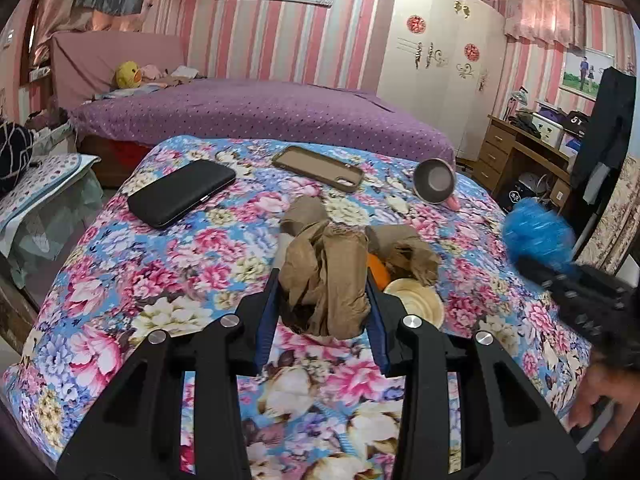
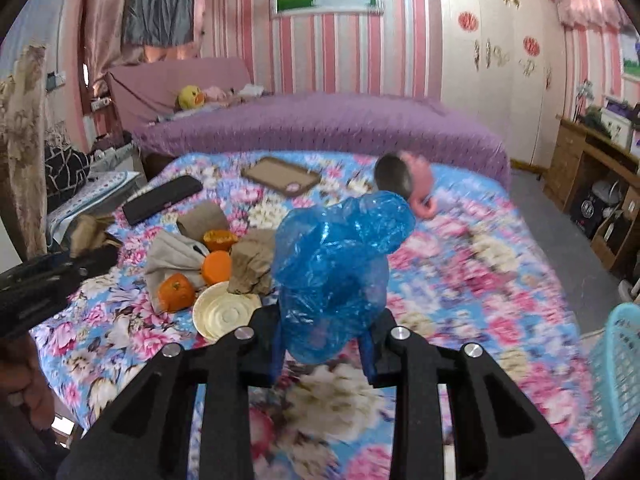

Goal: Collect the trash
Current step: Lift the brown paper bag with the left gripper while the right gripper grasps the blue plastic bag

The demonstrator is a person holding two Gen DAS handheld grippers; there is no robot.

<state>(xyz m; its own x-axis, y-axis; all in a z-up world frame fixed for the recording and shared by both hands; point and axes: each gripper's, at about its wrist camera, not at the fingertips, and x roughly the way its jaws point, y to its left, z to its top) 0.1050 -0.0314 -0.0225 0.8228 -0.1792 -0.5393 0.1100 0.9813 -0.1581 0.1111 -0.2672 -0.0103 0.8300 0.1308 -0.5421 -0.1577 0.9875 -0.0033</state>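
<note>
The left gripper [image 1: 326, 300] is clamping a wad of crumpled brown paper [image 1: 326, 280] between its blue-edged fingers [image 1: 267, 320], the wad standing up out of the jaws and hiding much of the trash pile behind it. The right gripper [image 2: 326, 340] is pinching a bunched blue plastic bag [image 2: 332, 276]; the bag is bulging over the fingers, so their tips are covered, and motion blur is smearing the right half of that view.

Behind the left gripper, toward the middle of the floral bedspread [image 1: 120, 292], more brown paper lumps [image 1: 404, 254] are lying beside orange peel [image 2: 176, 292] and a round cream lid [image 2: 224, 312]; in the left view only a sliver of orange is showing. A grey-beige crumpled piece [image 2: 172, 256] is touching the peel.

Toward the bedspread's far edge, a black case [image 1: 182, 194] and a brown phone case [image 1: 318, 168] are lying flat, and a pink cup [image 1: 434, 182] is lying tipped on its side near the far right corner.

A turquoise basket [image 2: 618, 380] is standing off the bedspread's right edge, cut off by the frame.
</note>
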